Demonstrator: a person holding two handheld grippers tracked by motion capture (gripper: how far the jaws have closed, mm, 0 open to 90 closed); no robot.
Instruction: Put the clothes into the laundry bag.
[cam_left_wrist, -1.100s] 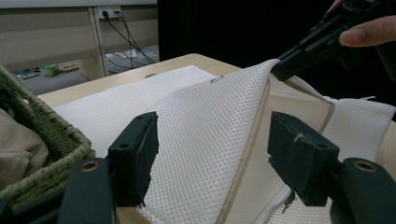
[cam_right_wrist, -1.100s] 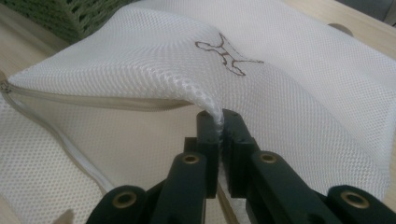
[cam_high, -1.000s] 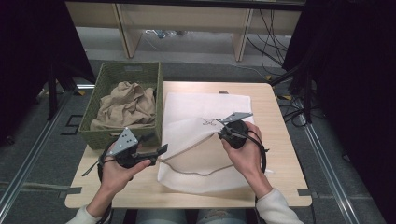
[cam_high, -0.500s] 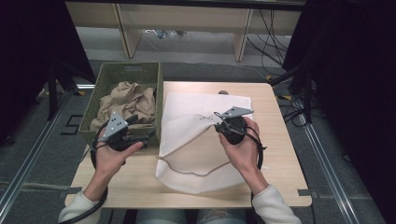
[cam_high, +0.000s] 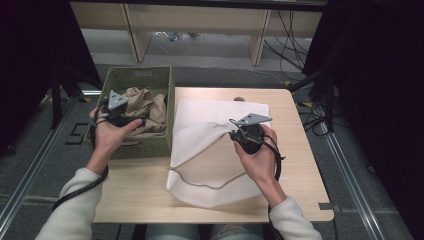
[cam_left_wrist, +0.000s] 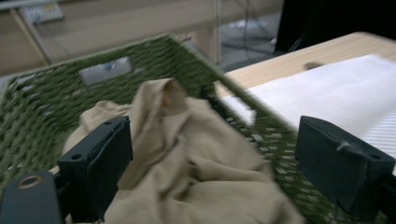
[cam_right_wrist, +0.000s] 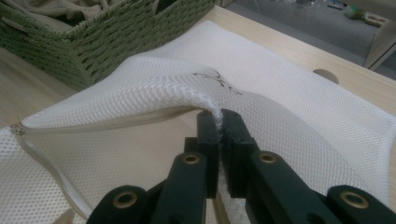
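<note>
Overhead, a person works at a wooden table (cam_high: 140, 190) with a gripper in each hand. The right gripper (cam_right_wrist: 218, 122) has its jaws pressed together, pinching the upper edge of a white mesh laundry bag (cam_high: 210, 150) and lifting it so the zippered mouth gapes toward the person's left. The bag lies flat otherwise, its long axis running away from the person. The left gripper (cam_high: 145, 116) hovers over a green woven basket (cam_high: 142, 80) just beside the bag, jaws spread wide with nothing between them; they have just been opening. Directly ahead of and below those jaws lies a crumpled tan garment (cam_left_wrist: 187, 158), heaped inside the basket. The left hand (cam_high: 107, 137) is clearly the nearer one to it; the right is occupied holding the bag open. Judging by the layout, the garment would travel rightward from the basket into the bag's mouth. Counted: one basket, one tan garment, one mesh bag, two grippers.
</note>
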